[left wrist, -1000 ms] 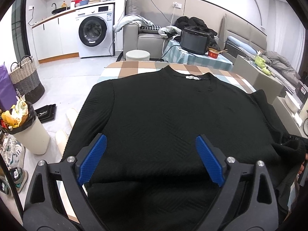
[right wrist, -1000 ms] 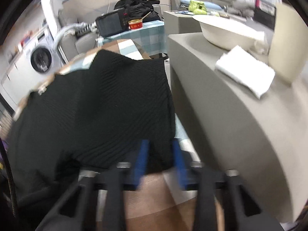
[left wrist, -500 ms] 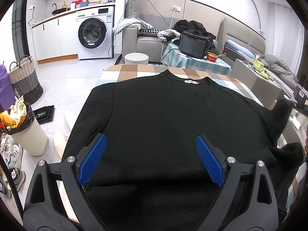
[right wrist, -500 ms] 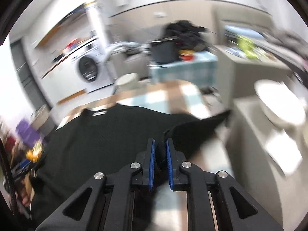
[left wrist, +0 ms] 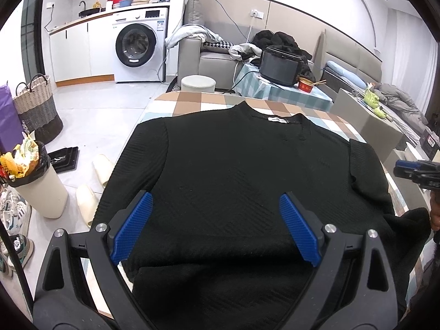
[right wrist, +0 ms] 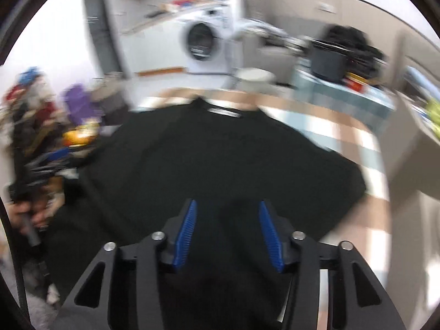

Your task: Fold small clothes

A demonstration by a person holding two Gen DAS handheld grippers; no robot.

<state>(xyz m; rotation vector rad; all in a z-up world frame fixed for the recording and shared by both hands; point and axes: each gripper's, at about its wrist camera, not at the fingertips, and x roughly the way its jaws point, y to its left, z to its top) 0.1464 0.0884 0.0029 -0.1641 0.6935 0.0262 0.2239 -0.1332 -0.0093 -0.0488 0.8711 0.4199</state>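
A black knit sweater (left wrist: 233, 170) lies flat on the checked table (left wrist: 192, 101), collar and white label at the far side. Its right sleeve (left wrist: 368, 181) is laid inward along the body's right edge. My left gripper (left wrist: 215, 195) hovers open over the near hem, blue pads wide apart with nothing pinched. In the blurred right wrist view, my right gripper (right wrist: 227, 203) sits above the sweater (right wrist: 220, 159) with its jaws opening; cloth shows behind them, but the pads do not press on it. The right gripper (left wrist: 412, 169) also shows at the left wrist view's right edge.
A lined waste bin (left wrist: 38, 181), slippers (left wrist: 96, 176) and a woven basket (left wrist: 38, 110) stand on the floor to the left. Beyond the table are a stool (left wrist: 198, 84), a side table with a black cooker (left wrist: 280, 66), and a washing machine (left wrist: 137, 46). A grey cabinet (left wrist: 382, 134) borders the right.
The right gripper, shut on the sleeve, swung it up and leftward over the sweater, then let go and its jaws parted. The left gripper stayed put.
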